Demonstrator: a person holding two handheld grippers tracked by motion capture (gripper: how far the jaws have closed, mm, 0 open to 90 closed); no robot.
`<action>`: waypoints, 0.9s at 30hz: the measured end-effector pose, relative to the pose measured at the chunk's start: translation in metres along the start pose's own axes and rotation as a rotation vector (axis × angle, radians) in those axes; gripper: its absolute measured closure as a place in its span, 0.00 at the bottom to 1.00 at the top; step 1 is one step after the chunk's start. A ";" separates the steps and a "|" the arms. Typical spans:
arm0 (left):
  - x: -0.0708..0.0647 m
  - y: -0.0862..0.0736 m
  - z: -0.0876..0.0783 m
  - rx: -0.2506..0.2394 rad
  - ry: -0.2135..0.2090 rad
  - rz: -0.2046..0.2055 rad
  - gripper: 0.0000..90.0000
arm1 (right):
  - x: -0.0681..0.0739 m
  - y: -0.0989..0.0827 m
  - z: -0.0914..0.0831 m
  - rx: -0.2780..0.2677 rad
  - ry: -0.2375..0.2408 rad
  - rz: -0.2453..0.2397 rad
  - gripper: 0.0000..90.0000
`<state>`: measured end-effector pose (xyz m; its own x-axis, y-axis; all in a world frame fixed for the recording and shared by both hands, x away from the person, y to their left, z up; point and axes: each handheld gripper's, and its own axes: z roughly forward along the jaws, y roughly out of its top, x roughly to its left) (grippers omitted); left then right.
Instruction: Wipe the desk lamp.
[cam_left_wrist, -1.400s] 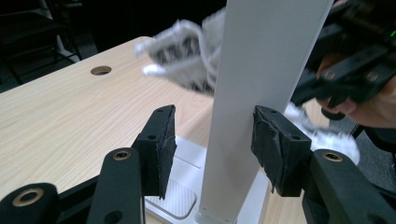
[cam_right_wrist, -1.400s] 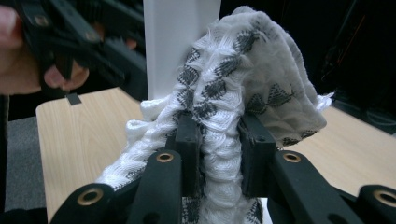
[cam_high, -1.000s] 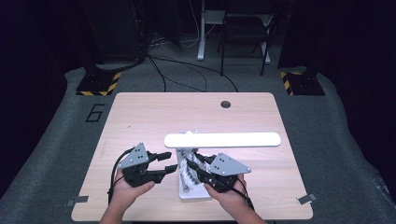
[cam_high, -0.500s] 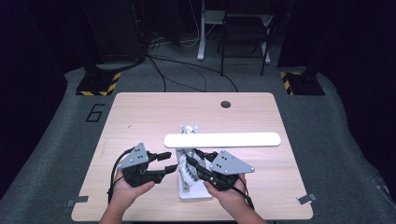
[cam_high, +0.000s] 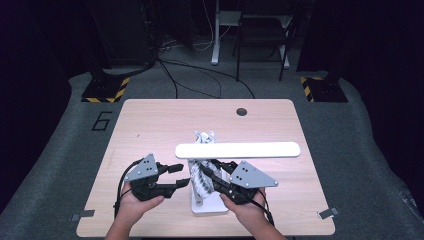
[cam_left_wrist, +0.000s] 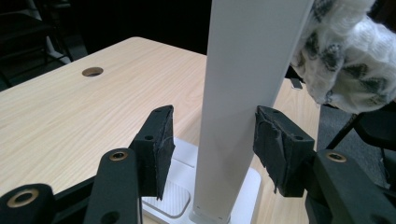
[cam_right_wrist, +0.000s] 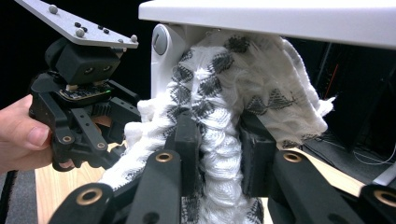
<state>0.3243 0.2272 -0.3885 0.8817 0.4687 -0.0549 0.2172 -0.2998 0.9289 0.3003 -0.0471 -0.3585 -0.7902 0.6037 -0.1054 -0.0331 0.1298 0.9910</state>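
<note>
- Two tongs work at the near edge of a pale wooden surface (cam_high: 150, 125), one in each of the person's hands, on either side of a white desk lamp.
- Left tongs (cam_high: 176, 176) sit just left of the lamp's upright post (cam_left_wrist: 243, 93). In the left gripper view the post stands between the two black pads (cam_left_wrist: 158, 144), with a gap showing on each side, so nothing is pinched; the jaws have just been opening a little further around it.
- Right tongs (cam_high: 210, 172) are clamped narrowly on a white knitted cloth (cam_right_wrist: 219, 135) with dark diamond marks. The right gripper view shows a thick fold of it squeezed between the pads.
- That cloth hangs draped over the lamp's post just under the hinge, bunched against the post and trailing down toward the lamp's flat white base (cam_high: 210, 206). In the high view some of it also shows above the lamp's long white head (cam_high: 237, 150).
- The lamp head lies level, stretching to the right across the middle of the surface, above both tongs.
- The base rests on the surface near its front edge, between the two hands.
- A round cable hole (cam_high: 242, 111) sits near the far edge of the surface, well apart from the lamp.
- The person's left hand (cam_right_wrist: 21, 135) shows in the right gripper view, gripping the left tongs beside the cloth.
</note>
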 end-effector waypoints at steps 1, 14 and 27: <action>0.000 0.000 -0.001 -0.002 0.001 0.009 0.53 | 0.000 0.000 0.000 0.000 -0.001 -0.002 0.80; -0.005 -0.002 0.018 0.029 -0.052 0.022 0.48 | -0.001 -0.001 -0.001 0.000 -0.002 -0.001 0.80; -0.003 -0.009 0.042 0.063 -0.064 0.039 0.50 | 0.000 -0.002 0.000 -0.004 -0.001 0.005 0.80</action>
<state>0.3377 0.1937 -0.4117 0.9145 0.4021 -0.0442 0.2063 -0.3696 0.9060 0.3003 -0.0479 -0.3599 -0.7901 0.6047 -0.1009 -0.0320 0.1237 0.9918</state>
